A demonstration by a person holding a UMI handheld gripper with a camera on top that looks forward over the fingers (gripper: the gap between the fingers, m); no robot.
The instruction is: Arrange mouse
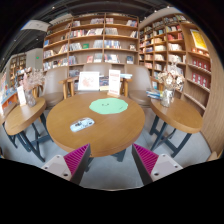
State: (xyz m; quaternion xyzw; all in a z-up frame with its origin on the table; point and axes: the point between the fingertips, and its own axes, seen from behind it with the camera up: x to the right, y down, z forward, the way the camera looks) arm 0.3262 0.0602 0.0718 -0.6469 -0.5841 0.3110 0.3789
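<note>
Hovering well short of the round desk [110, 135], the tool [110, 160] is held wide open with nothing between its fingers. The mouse [82, 125] is seen on the desk's near left, ahead-left of the tool, long axis running left-right; the green mat [108, 105] lies farther, centre.

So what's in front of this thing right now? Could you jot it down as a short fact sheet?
place: room lined with bookshelves
table: round wooden table just ahead of the fingers
mouse: white, on the table
mat: green oval mat beyond the mouse, nothing on it
gripper: open, holding nothing, short of the table
seating: chairs behind the table
</note>
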